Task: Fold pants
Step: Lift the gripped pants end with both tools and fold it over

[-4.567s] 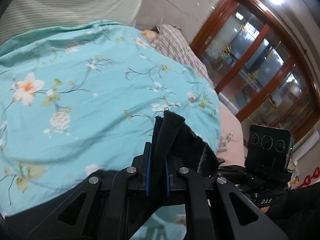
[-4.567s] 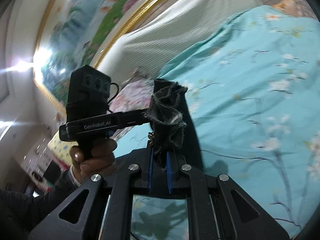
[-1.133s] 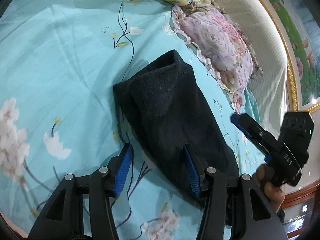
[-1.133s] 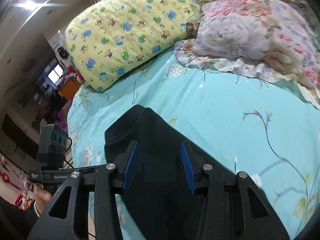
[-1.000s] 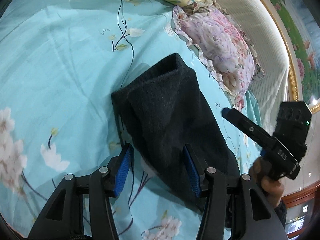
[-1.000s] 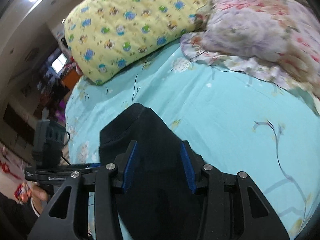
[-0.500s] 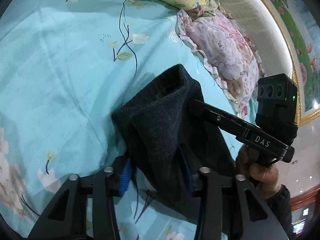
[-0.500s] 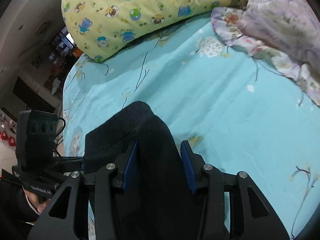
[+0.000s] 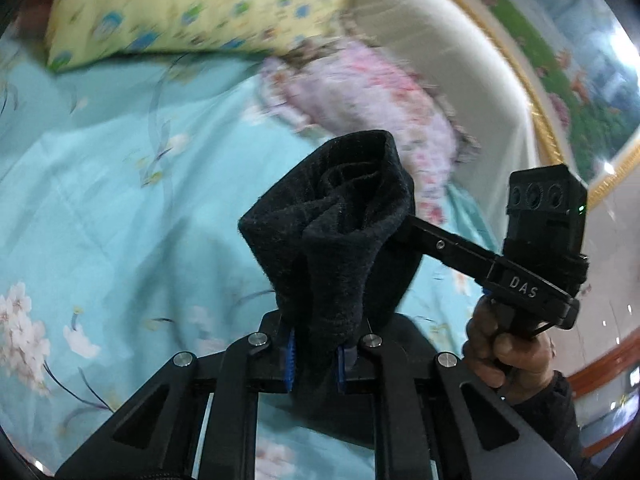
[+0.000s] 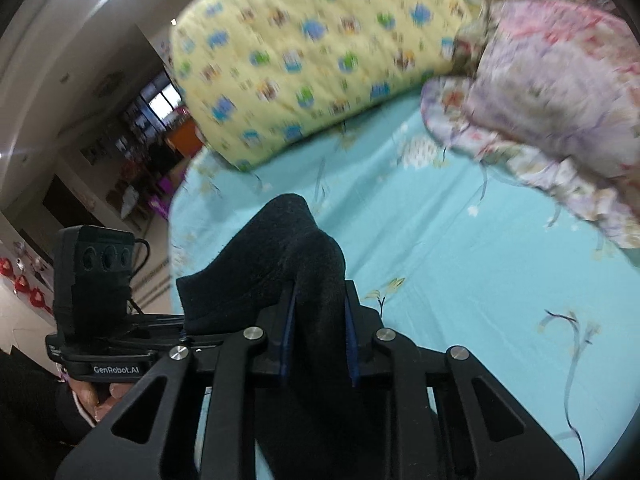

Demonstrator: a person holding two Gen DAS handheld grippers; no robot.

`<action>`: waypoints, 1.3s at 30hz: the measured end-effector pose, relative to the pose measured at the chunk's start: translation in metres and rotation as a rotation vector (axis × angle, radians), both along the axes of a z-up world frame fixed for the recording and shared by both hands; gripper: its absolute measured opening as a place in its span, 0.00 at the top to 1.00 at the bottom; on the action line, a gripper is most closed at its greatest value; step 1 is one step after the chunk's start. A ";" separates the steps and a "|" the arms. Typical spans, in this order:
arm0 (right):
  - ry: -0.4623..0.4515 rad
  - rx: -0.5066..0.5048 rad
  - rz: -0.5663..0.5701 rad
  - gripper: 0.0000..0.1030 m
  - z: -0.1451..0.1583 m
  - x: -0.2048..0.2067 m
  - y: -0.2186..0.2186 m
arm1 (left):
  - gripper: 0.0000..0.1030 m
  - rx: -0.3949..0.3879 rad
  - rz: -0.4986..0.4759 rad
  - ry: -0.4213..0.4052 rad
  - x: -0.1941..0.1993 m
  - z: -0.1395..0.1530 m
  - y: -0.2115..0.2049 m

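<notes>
With jaws pinching one pants (image 9: 340,248): two grippers, two pillows.

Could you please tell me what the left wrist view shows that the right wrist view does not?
Only the left wrist view shows the left gripper pinching the black pants, the cream headboard and the gold-framed painting. Only the right wrist view shows the right gripper clamping the pants and a dim room beyond. Both share the turquoise sheet, yellow pillow and pink floral pillow.
</notes>
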State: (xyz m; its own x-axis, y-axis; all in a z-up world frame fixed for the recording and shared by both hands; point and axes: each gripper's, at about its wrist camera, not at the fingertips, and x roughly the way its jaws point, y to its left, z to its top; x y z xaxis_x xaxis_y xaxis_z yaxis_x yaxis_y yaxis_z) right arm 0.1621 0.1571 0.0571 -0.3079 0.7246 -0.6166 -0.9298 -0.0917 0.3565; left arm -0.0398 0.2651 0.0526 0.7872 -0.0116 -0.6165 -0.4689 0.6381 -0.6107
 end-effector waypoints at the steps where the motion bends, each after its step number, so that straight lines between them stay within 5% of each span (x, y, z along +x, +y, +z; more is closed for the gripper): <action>1: 0.004 0.020 -0.005 0.78 0.006 0.001 -0.010 | 0.87 0.015 -0.016 -0.014 0.002 0.009 -0.009; 14: 0.054 0.232 -0.194 0.79 0.042 0.036 -0.187 | 0.87 0.125 -0.302 -0.099 0.042 0.071 -0.149; 30: 0.165 0.294 -0.426 0.79 -0.017 0.066 -0.328 | 0.87 0.202 -0.518 -0.006 0.086 0.037 -0.269; 39: 0.219 0.286 -0.490 0.78 -0.053 0.074 -0.351 | 0.86 0.375 -0.552 0.044 0.093 0.016 -0.306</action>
State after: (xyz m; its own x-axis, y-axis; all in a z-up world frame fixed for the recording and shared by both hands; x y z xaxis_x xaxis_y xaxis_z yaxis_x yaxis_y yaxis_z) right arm 0.2358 -0.1939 0.0042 0.0055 0.9415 -0.3371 -0.7961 0.2081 0.5683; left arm 0.0531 -0.0410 0.0684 0.7011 -0.1838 -0.6890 -0.0322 0.9571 -0.2880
